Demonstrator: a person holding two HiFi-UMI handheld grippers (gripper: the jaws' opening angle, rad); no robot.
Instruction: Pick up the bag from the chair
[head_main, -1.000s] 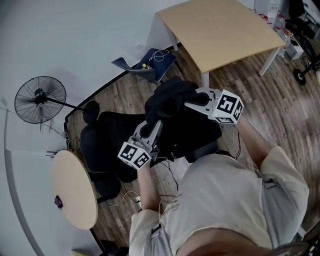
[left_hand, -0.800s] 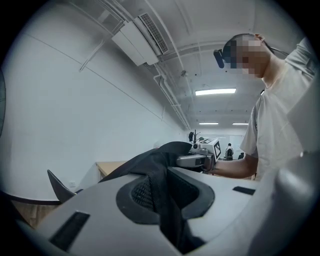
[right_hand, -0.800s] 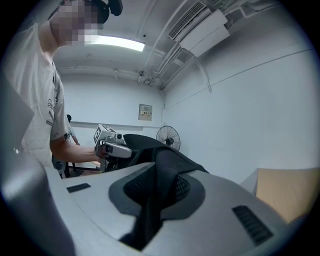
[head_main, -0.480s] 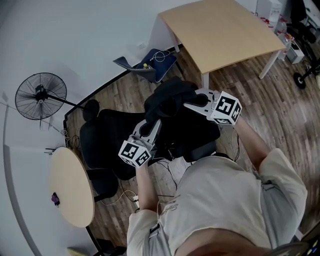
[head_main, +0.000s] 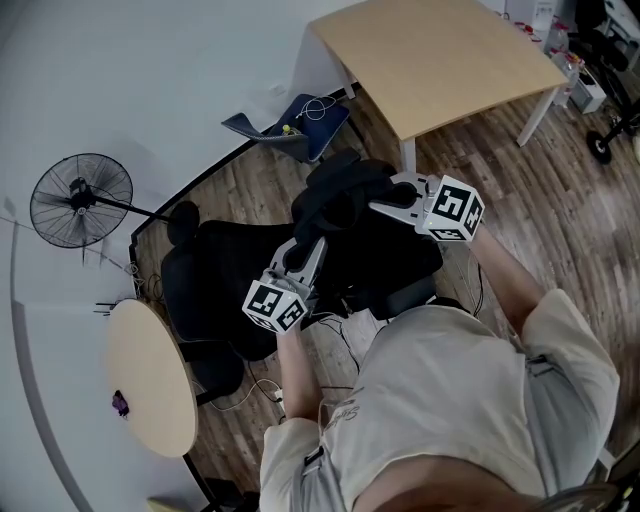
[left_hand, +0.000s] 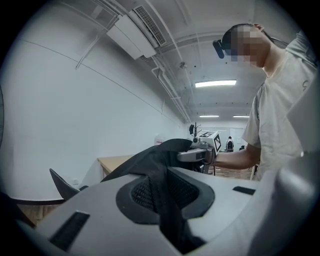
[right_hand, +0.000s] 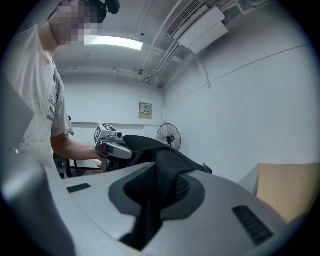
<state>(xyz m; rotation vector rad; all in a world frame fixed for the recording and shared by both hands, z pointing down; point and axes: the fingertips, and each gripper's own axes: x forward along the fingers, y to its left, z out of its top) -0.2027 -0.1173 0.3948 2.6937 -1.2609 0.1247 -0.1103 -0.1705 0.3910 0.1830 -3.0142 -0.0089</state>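
The black office chair (head_main: 215, 285) is seen left of the person, with its dark bulk spreading under the black bag (head_main: 338, 192), which is held up between the two grippers near the middle of the scene. One fold of the bag's fabric is pinched by the left gripper (head_main: 305, 250) and another by the right gripper (head_main: 380, 208). In each gripper view the cloth is seen squeezed between nearly closed jaws, and the slack is draped from one gripper to the other.

The step in hand is judged to be the lift clear of the chair. It is best done with both pinches kept firm and both grippers raised together and level, so that the soft fabric is not dragged out of either hold. The grippers should not be drawn far apart, since a taut span would load the thin folds, nor brought close, or the bag would sag onto the seat. Whether the bag's underside is clear of the seat cannot be judged from above, as black lies on black there, so a generous rise is advised before any sideways carry.

Counted:
- one rectangular counter (head_main: 440, 55) at the far right
- one chair
- one round counter (head_main: 150, 375) at the near left
- one bag
- one standing fan (head_main: 80, 195) at the left
- one blue item (head_main: 295, 125) on the floor by the far wall
- two grippers
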